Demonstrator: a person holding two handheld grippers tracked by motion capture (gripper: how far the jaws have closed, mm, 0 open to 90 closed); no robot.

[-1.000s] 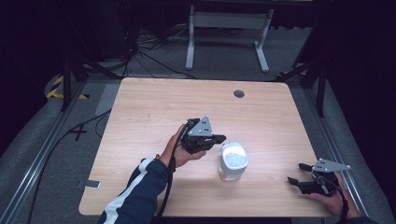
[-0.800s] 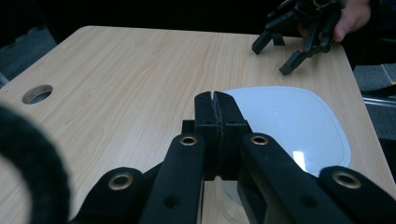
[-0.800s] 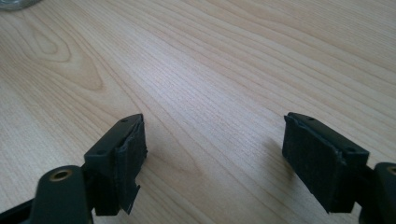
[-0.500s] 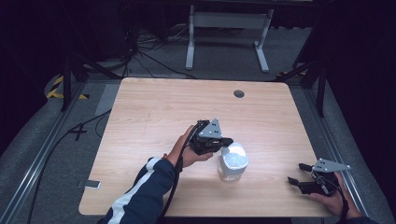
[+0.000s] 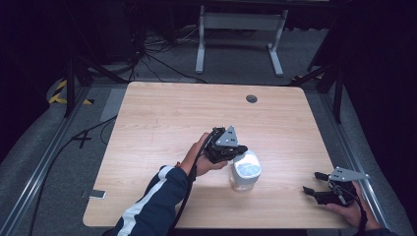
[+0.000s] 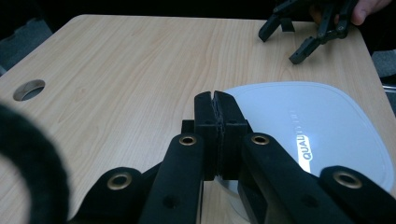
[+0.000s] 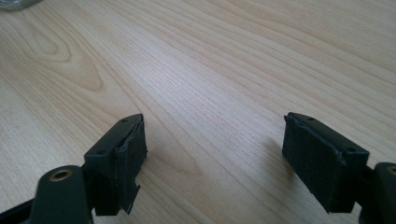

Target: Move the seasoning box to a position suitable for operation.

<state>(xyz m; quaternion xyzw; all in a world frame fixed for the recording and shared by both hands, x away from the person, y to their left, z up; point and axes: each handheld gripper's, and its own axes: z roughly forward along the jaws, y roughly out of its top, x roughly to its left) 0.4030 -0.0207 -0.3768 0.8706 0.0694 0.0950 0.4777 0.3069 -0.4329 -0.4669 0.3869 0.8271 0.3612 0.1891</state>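
Altogether one white-lidded jar [image 5: 244, 171], two tools [image 5: 231, 147] [image 5: 312, 183] nearby.

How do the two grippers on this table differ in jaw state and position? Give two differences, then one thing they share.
The left gripper has its jaws shut together; the right gripper has its jaws wide apart. The left sits at the edge of the white lid of the container; the right rests near the table edge, apart from it. Both have black jaws.

Left gripper [image 5: 235, 151], jaws pressed together, shifted rightward since one second ago; now over edge of white-lidded clear plastic container [image 5: 245, 170], previously just beside it.
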